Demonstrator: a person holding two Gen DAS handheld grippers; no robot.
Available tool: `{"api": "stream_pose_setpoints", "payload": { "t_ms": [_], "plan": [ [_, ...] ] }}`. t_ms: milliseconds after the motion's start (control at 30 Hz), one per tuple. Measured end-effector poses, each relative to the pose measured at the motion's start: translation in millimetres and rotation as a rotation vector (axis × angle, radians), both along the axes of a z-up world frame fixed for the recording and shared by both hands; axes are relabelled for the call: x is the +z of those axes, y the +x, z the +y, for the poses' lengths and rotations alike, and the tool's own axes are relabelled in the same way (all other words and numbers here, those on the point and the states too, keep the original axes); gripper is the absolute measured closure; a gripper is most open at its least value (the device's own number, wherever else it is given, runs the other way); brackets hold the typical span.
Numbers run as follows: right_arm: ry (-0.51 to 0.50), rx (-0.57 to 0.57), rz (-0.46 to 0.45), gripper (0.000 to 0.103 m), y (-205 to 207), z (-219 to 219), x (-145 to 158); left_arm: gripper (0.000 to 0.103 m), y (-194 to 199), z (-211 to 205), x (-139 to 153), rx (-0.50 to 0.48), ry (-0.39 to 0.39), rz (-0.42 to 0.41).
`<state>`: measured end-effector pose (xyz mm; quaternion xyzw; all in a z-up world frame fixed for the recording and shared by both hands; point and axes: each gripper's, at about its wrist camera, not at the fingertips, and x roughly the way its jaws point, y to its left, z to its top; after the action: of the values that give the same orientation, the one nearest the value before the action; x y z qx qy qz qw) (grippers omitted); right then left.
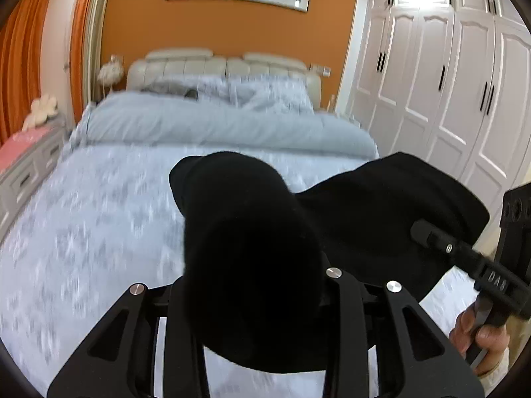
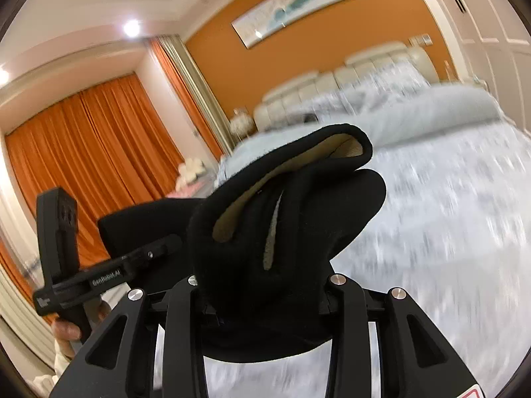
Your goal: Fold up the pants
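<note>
1. Black pants [image 1: 252, 265] held up in the air above the bed [image 1: 99, 215], bunched over both tools; not yet laid flat.
2. Left gripper [image 1: 255, 298] clamped on a thick wad of the pants, fabric swallowing the fingertips at 6 o'clock of its own view (same tool seen from the right wrist at 8 o'clock, jaws pinched into the cloth).
3. Right gripper [image 2: 262, 301] likewise closed on the pants, a hem or waistband edge curling up toward 12 o'clock with tan lining [image 2: 232, 219] showing; seen from the left wrist at 4 o'clock, its finger tip [image 1: 428, 232] biting the fabric.
4. Cloth spanning between the 2 tools, sagging; both grips close together, not stretched wide.
5. Step in hand, as judged: carrying or shaking out the garment before a fold, so early in the task.
6. Next move calls for: spreading the 2 grips apart to tension the edge; lowering onto the patterned bedspread toward 10 o'clock; keeping the rest of the garment (hidden below the frames) from twisting; watching for the thick wad slipping.
</note>
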<state>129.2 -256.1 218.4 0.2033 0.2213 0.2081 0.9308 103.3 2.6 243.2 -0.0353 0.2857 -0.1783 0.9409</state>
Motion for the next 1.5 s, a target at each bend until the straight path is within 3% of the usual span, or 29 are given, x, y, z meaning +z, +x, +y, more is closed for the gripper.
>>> {"api": "stream_pose_setpoints", "payload": {
  "t_ms": [133, 300, 567, 767, 900, 1033, 1200, 1300, 1367, 1400, 1500],
  "plan": [
    [0.014, 0.006, -0.046, 0.07, 71, -8, 12, 0.072, 69, -4, 12, 0.011, 0.003, -0.061],
    [-0.042, 0.005, -0.12, 0.07, 121, -1, 30, 0.072, 121, -8, 27, 0.051, 0.005, -0.121],
    [-0.049, -0.011, -0.2, 0.07, 166, -4, 43, 0.072, 169, -8, 46, 0.072, -0.018, -0.202],
    [-0.027, -0.025, -0.185, 0.07, 206, -10, 23, 0.071, 208, -13, 25, 0.092, -0.012, -0.193],
    [-0.005, -0.014, -0.122, 0.07, 240, -16, -11, 0.071, 237, -9, -7, 0.09, -0.032, -0.162],
    [0.0, -0.019, -0.045, 0.07, 269, -19, -59, 0.071, 267, -11, -57, 0.088, -0.03, -0.115],
    [0.018, -0.03, 0.095, 0.069, 302, -23, -143, 0.071, 302, -11, -134, 0.088, -0.027, -0.009],
    [0.017, -0.04, 0.22, 0.068, 313, -22, -199, 0.07, 318, -12, -191, 0.092, -0.026, 0.102],
    [0.002, -0.049, 0.319, 0.06, 313, -20, -232, 0.065, 322, -9, -232, 0.095, -0.021, 0.207],
    [0.004, -0.064, 0.378, 0.054, 307, -23, -250, 0.053, 320, -5, -246, 0.109, -0.024, 0.243],
    [0.081, -0.057, 0.408, 0.044, 289, -37, -278, 0.046, 303, 9, -271, 0.108, -0.052, 0.265]
  ]
}}
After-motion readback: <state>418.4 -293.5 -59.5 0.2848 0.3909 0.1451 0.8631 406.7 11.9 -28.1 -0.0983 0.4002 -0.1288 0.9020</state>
